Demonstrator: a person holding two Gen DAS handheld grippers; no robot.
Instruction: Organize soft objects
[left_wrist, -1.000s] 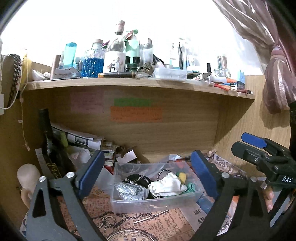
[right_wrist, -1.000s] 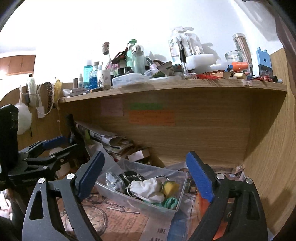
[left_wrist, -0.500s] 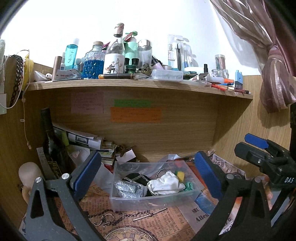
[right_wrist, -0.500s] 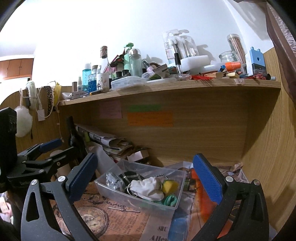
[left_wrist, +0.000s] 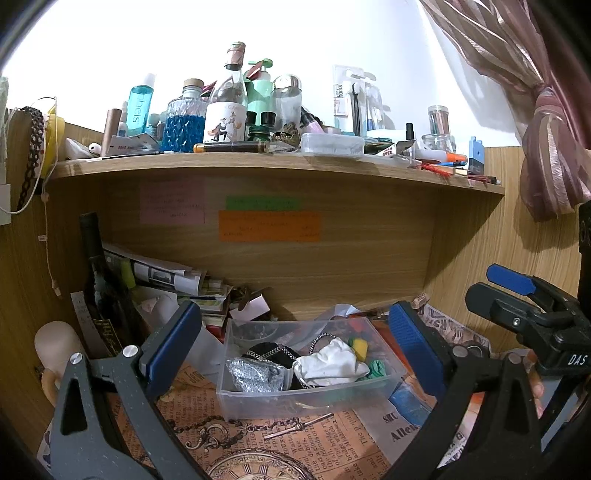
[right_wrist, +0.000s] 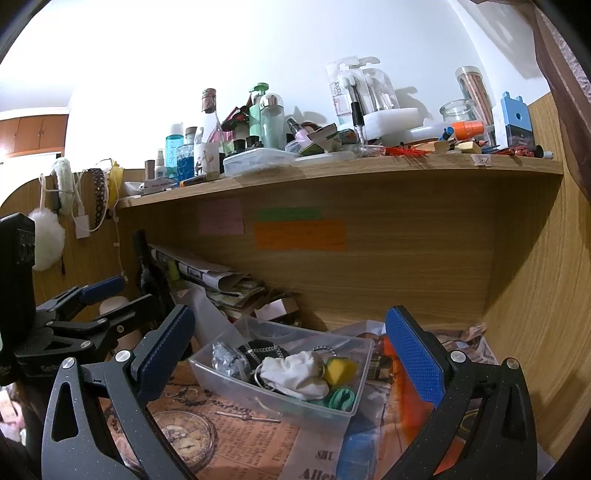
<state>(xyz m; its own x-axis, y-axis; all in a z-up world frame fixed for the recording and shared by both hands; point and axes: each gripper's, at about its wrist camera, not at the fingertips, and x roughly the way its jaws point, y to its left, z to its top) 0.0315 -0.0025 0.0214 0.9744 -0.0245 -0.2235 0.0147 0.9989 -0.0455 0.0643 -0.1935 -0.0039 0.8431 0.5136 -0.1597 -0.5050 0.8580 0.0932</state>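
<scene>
A clear plastic bin (left_wrist: 306, 397) (right_wrist: 266, 391) sits on the newspaper-covered desk under a wooden shelf. In it lie a white cloth (left_wrist: 332, 363) (right_wrist: 295, 373), a silver pouch (left_wrist: 255, 376) (right_wrist: 225, 356), a black chained pouch (left_wrist: 269, 350), a yellow sponge (left_wrist: 359, 345) (right_wrist: 341, 369) and a green hair tie (left_wrist: 377, 367) (right_wrist: 341, 398). My left gripper (left_wrist: 295, 354) is open and empty, held back from the bin. My right gripper (right_wrist: 288, 354) is open and empty, also held back from it. Each gripper shows in the other's view.
The shelf (left_wrist: 258, 162) above is crowded with bottles and jars. A dark wine bottle (left_wrist: 99, 280), rolled newspapers (left_wrist: 159, 273) and small boxes stand at the back left. Sticky notes (left_wrist: 269, 225) are on the back panel. A curtain (left_wrist: 546, 147) hangs at the right.
Both grippers have drawn back and slightly up from the bin, so more of the shelf and desk shows. Both stay open. Nothing in the bin has moved.
</scene>
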